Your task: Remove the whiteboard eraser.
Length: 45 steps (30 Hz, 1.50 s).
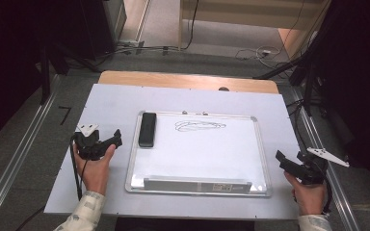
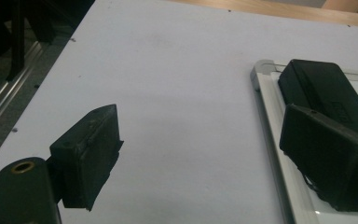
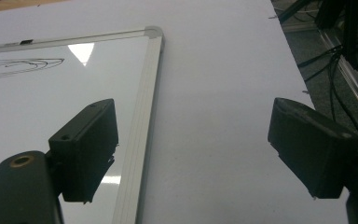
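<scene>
A whiteboard (image 1: 200, 156) with a metal frame lies flat on the white table sheet (image 1: 111, 103). Black scribbles (image 1: 200, 126) mark its upper middle. A black eraser (image 1: 147, 129) rests on the board's top left corner, and shows again in the left gripper view (image 2: 319, 91). My left gripper (image 1: 112, 139) hovers left of the board, open, nothing between its jaws (image 2: 200, 154). My right gripper (image 1: 284, 161) sits just off the board's right edge, open and empty (image 3: 193, 149); the board's top right corner (image 3: 153, 33) lies ahead of its left jaw.
A pen tray (image 1: 197, 185) runs along the board's near edge. The wooden table edge (image 1: 188, 80) shows beyond the sheet. Metal rails (image 1: 17, 159) flank both sides, with cables (image 1: 255, 52) on the floor and dark stands (image 1: 313, 72) at the right.
</scene>
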Available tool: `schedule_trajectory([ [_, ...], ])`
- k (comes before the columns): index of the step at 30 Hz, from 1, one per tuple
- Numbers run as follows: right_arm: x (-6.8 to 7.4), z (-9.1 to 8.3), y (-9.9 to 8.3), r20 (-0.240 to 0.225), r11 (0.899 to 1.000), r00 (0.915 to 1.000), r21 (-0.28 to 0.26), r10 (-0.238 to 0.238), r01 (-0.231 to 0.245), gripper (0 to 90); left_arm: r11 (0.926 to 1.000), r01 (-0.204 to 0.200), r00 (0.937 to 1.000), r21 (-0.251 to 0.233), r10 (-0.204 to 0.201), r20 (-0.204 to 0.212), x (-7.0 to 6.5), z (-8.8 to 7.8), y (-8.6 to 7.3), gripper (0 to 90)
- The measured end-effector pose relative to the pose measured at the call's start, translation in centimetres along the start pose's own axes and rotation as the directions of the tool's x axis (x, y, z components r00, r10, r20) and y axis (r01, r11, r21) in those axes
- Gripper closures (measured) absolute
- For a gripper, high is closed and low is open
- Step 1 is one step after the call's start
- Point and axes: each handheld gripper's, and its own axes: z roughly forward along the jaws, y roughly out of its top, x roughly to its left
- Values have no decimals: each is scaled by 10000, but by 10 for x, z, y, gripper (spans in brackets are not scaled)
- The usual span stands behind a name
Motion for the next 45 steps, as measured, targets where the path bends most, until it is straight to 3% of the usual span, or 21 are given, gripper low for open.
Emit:
schedule_trajectory([
  [7, -3, 2, -2, -45, 9989, 9989, 122, -458, 459, 146, 9997, -35, 9996, 230, 29, 295, -17, 5, 3, 122],
  [11, 2, 4, -2, -7, 9943, 9944, 88, -1061, 1061, 144, 9996, -36, 9991, 270, 24, 434, -20, 5, 3, 124],
  [15, 5, 6, -2, 26, 9932, 9933, 184, -1151, 1151, 144, 9996, -33, 9987, 287, 18, 504, -27, 6, 3, 125],
  [19, 5, 7, -3, 87, 9933, 9938, 338, -1112, 1108, 144, 9997, 75, 9974, 240, -92, 709, -32, 9, 4, 136],
  [25, 5, 7, -3, 132, 9940, 9946, 379, -1028, 1022, 144, 9982, 140, 9932, 576, -206, 1145, -44, 23, 8, 136],
  [45, 4, 8, -4, 157, 9943, 9954, 506, -944, 935, 144, 9937, -186, 9906, 1109, 33, 1369, -72, 50, 18, 154],
])
